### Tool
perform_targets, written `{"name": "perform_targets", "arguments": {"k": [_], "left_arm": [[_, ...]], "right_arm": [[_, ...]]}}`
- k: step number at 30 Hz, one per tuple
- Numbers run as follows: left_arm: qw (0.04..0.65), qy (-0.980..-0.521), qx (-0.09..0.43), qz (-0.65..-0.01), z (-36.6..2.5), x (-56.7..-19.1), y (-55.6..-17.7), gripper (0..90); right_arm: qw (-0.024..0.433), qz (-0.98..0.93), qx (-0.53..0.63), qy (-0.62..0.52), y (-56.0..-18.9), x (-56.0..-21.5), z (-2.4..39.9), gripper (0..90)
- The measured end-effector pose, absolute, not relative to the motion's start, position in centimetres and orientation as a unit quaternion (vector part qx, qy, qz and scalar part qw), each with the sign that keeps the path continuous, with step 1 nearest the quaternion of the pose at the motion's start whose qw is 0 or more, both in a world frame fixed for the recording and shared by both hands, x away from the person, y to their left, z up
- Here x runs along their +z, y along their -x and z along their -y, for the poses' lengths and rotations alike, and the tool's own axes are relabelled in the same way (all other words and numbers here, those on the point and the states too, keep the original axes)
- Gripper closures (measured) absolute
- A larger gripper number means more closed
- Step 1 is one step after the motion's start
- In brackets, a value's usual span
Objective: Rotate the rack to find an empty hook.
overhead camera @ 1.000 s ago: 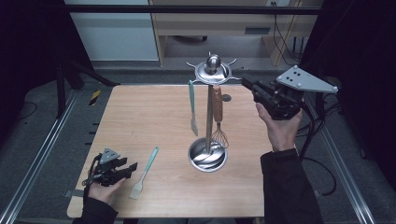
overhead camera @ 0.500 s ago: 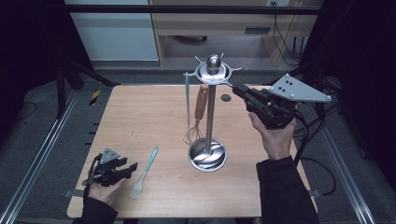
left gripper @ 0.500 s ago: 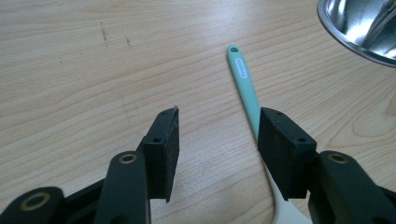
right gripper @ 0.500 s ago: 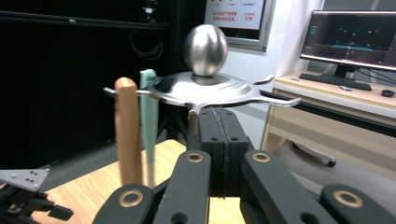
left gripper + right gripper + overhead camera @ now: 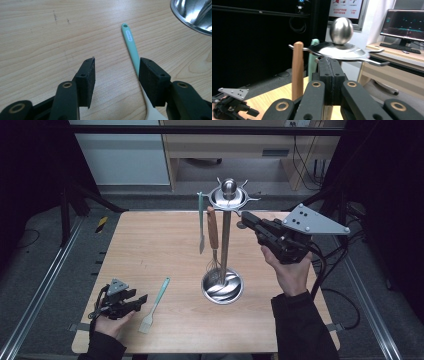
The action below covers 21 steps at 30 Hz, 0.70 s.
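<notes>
Your right hand-held gripper [image 5: 246,220] is raised beside the top of the utensil stand [image 5: 223,245], its jaws pressed flat together with nothing between them; the right gripper view shows the closed pads just under the edge of the stand's round steel disc [image 5: 337,51] (whether they touch the disc I cannot tell). The ball knob [image 5: 341,30] sits on top of that disc, and hook arms stick out from its edge.

Two things hang from the stand on the side away from your right hand: a whisk with a wooden handle [image 5: 213,237] close to the pole, and a mint-green spatula [image 5: 201,222] just beyond it. The stand's shiny round base [image 5: 222,286] rests on the wooden worktop [image 5: 150,240], roughly at its middle.

Your left hand-held gripper [image 5: 137,300] lies low at the near left corner of the worktop, jaws partly open and gripping nothing. A mint-handled silicone brush [image 5: 154,306] lies flat on the worktop just beside it. In the left gripper view the handle [image 5: 130,41] runs away from the jaws and passes behind one pad, outside the gap, with the stand's base at the upper corner.
</notes>
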State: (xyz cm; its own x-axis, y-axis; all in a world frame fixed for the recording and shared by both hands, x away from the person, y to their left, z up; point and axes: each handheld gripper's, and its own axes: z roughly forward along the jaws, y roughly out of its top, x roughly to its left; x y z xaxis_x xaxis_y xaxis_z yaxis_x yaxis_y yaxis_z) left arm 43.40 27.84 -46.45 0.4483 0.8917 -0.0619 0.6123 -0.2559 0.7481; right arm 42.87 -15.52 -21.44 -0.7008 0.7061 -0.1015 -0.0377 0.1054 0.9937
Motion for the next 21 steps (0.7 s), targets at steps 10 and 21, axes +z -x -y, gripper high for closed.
{"name": "perform_targets", "arguments": {"k": [10, 21], "left_arm": [[0.362, -0.769, 0.19, -0.491, -27.9, -46.5, -43.4, 47.0], [0.362, -0.769, 0.19, -0.491, -27.8, -46.5, -43.4, 47.0]], "right_arm": [[0.29, -0.688, 0.624, -0.232, -42.8, -21.4, 14.0, 90.0], [0.286, -0.694, 0.622, -0.224, -43.0, -21.2, 12.6, 90.0]]}}
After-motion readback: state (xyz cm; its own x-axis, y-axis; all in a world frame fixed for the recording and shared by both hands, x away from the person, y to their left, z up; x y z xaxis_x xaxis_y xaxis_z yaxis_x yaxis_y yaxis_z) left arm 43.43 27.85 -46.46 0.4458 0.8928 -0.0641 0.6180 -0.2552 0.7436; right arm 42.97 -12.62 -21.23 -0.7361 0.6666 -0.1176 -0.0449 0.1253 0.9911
